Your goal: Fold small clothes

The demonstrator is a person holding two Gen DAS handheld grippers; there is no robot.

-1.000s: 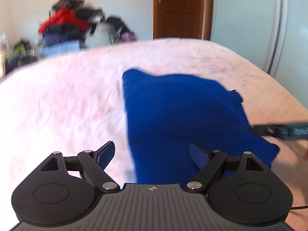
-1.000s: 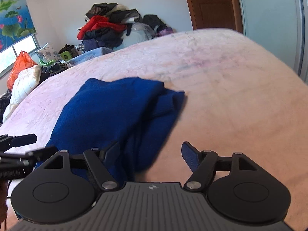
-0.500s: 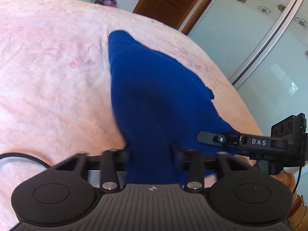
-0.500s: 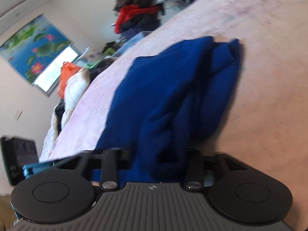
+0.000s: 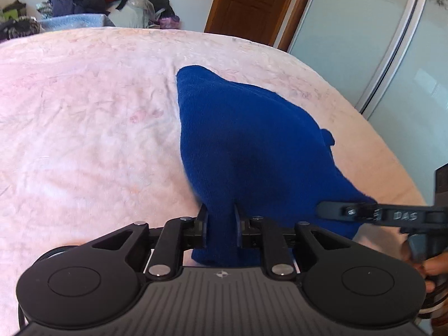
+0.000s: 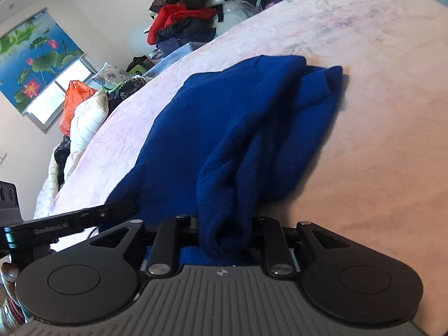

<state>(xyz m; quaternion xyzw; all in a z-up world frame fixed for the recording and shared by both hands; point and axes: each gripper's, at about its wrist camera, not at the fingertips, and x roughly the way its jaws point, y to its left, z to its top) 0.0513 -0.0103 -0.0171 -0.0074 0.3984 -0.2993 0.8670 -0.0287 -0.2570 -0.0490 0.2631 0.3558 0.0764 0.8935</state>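
On the pink bedspread (image 5: 84, 128), blue garment (image 5: 246, 140) spread across its middle, our left gripper (image 5: 219, 229) clenched on the garment's near edge, our right gripper (image 6: 225, 232) clenched on a bunched fold beside it, clothes pile (image 6: 190, 19) beyond the bedspread's far edge.

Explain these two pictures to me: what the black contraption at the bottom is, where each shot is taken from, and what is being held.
There is no robot here. A person holds a black hand tool in each hand, each ending in two-finger tongs, with a camera mounted on it looking forward along the fingers. One picture comes from the left tool, the other from the right. The left tongs are shut on the near edge of a blue knit garment, which lies on a pink bedspread. The right tongs are shut on a bunched fold of the same garment. Each tool shows in the other's picture. Piled clothes sit beyond the bed.
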